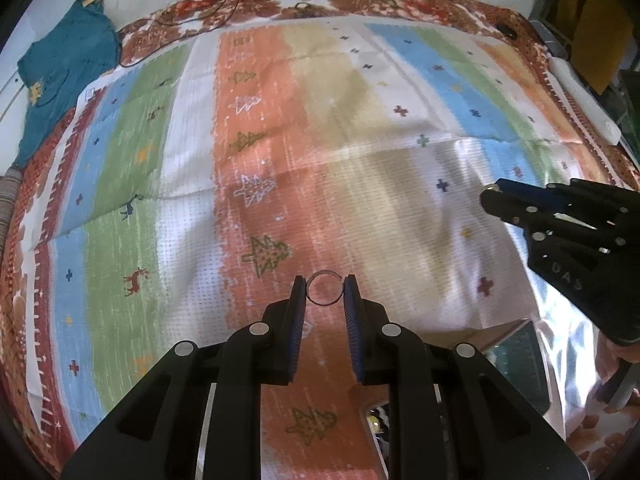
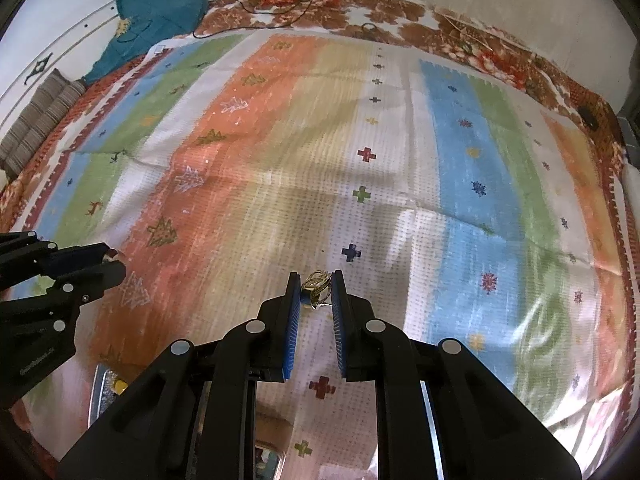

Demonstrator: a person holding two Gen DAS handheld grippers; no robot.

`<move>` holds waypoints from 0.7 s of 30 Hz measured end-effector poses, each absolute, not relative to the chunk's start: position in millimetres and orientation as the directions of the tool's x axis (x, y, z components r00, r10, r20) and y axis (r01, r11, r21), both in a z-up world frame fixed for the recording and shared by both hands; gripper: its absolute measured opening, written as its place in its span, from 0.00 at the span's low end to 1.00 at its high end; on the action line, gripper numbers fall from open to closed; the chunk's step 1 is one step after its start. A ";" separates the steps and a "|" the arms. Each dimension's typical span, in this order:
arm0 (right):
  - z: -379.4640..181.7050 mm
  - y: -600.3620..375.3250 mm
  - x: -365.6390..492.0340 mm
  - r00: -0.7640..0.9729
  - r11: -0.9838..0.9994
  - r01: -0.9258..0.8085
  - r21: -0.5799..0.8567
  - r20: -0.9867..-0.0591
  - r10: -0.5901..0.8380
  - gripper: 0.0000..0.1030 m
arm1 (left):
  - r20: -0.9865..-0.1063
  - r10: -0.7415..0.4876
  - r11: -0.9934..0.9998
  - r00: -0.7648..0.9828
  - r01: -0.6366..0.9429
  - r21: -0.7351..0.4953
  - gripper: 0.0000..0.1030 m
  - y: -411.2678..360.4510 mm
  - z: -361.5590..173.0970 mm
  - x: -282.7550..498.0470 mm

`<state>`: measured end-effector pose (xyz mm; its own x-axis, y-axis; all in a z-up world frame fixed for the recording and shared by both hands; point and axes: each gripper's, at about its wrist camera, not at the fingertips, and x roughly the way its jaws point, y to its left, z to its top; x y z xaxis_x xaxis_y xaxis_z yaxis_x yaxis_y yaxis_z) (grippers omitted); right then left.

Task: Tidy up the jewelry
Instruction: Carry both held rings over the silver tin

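Silver ring pinched in the left claw, gold ornate ring clamped in the right claw. Both hover above the striped cloth, probably carrying them off for sorting.

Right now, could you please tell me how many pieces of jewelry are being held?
2. A plain silver ring sits between the left gripper fingers; an ornate gold ring sits between the right gripper fingers. More may lie hidden below both views.
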<state>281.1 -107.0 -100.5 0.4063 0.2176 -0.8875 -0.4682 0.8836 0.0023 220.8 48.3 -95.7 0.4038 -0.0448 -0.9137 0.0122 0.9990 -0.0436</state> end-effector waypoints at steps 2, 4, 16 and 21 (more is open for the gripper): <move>-98.7 -107.8 278.6 0.409 0.884 -0.468 0.001 -0.886 0.218 0.16 | -0.911 -0.051 0.999 0.409 0.019 -0.048 0.18 45.0 -92.2 218.6; -96.4 -108.6 274.9 0.417 0.884 -0.468 -0.006 -0.883 0.215 0.16 | -0.908 -0.054 0.999 0.414 0.027 -0.047 0.18 40.4 -89.1 216.5; -77.8 -112.4 246.4 0.441 0.874 -0.487 0.000 -0.864 0.245 0.16 | -0.890 -0.089 0.996 0.447 0.048 -0.076 0.18 29.0 -69.8 195.3; -71.9 -113.3 234.3 0.444 0.868 -0.496 0.006 -0.858 0.260 0.16 | -0.881 -0.106 0.994 0.460 0.063 -0.087 0.18 22.2 -61.4 184.3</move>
